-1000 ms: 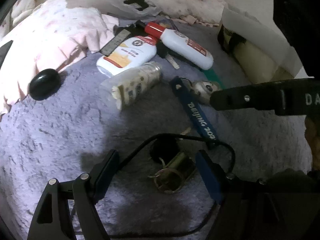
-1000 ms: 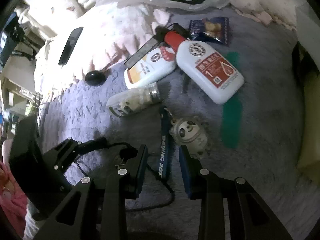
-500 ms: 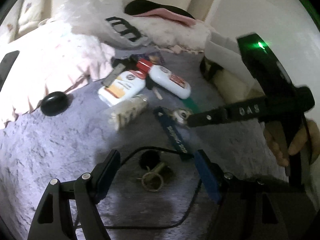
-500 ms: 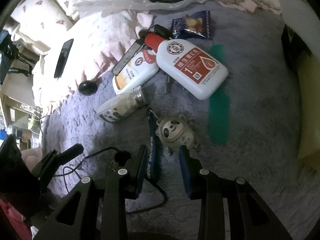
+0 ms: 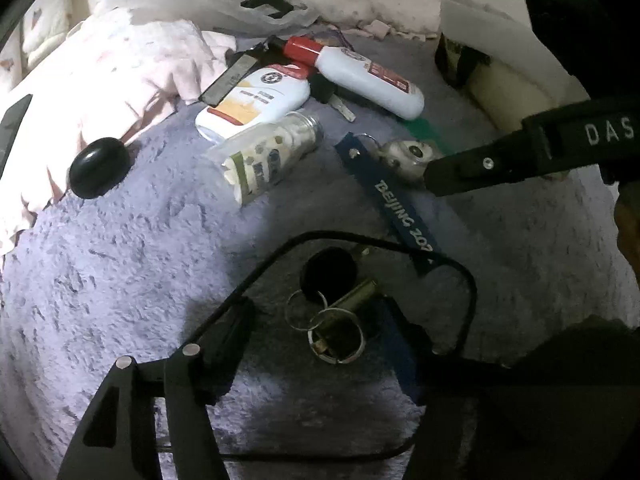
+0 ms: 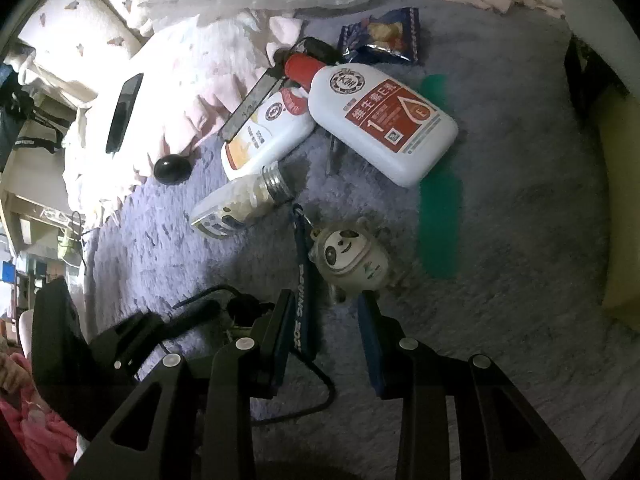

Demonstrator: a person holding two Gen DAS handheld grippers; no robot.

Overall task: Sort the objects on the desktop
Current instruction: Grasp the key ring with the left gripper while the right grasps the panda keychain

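A panda keychain (image 6: 354,258) on a blue "BEIJING" strap (image 6: 302,280) lies on the purple fleece blanket (image 6: 520,240). My right gripper (image 6: 326,342) is open, its jaws low on either side of the strap just below the panda; in the left wrist view one of its fingers (image 5: 472,170) sits against the panda (image 5: 406,156). My left gripper (image 5: 316,336) is open over a brass key-ring piece (image 5: 340,320) and a black cable (image 5: 460,276). Two white bottles (image 6: 384,120) (image 6: 264,132) and a clear jar (image 6: 240,204) lie beyond.
A black oval pebble (image 5: 98,168), a grey file (image 6: 250,106), a snack packet (image 6: 382,38) and a green strip (image 6: 440,208) lie around. Pink bedding (image 5: 120,76) with a phone (image 6: 124,112) is at left. A box (image 5: 516,92) stands at right.
Both grippers have dropped closer to the blanket again. The right gripper has moved forward so its jaws now flank the strap right under the panda.
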